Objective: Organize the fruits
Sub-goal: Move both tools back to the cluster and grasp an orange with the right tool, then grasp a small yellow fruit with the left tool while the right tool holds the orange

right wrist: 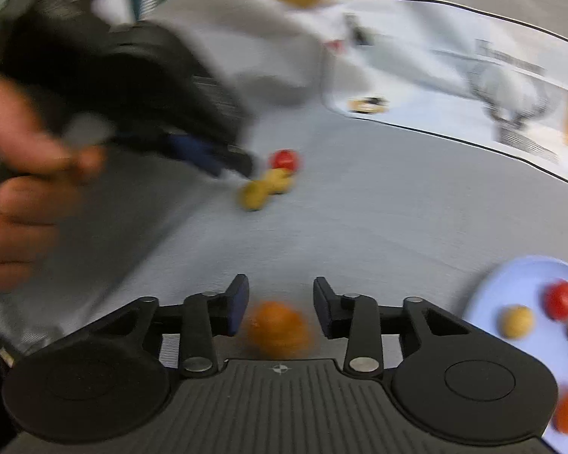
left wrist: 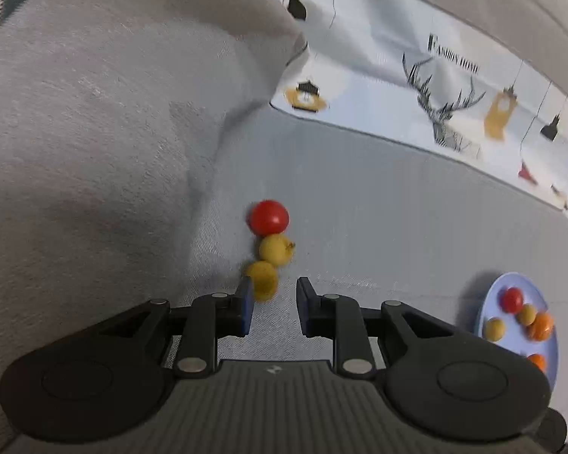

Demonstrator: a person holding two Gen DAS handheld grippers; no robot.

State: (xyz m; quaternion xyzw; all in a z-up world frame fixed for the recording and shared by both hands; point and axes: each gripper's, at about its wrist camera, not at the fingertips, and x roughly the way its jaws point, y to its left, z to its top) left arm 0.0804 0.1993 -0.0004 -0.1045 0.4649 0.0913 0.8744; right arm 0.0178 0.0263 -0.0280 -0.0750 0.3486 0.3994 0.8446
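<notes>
- The whole right wrist view is smeared by motion; the orange fruit (right wrist: 278,327) between the right gripper (right wrist: 280,304) fingers is a soft blob, contact unclear.
- Left of that gripper, a hand (right wrist: 15,174) is blurred and cut by the edge.
- The blue plate (left wrist: 526,287), right of the left gripper (left wrist: 274,304), runs partly behind its body.
- The nearest yellow fruit (left wrist: 263,278) sits partly behind that gripper's left finger.

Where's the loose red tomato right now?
The red tomato lies on the grey cushion at the far end of a row with two yellow fruits, just ahead of the open left hand-held gripper; the blue plate sits far right.
</notes>
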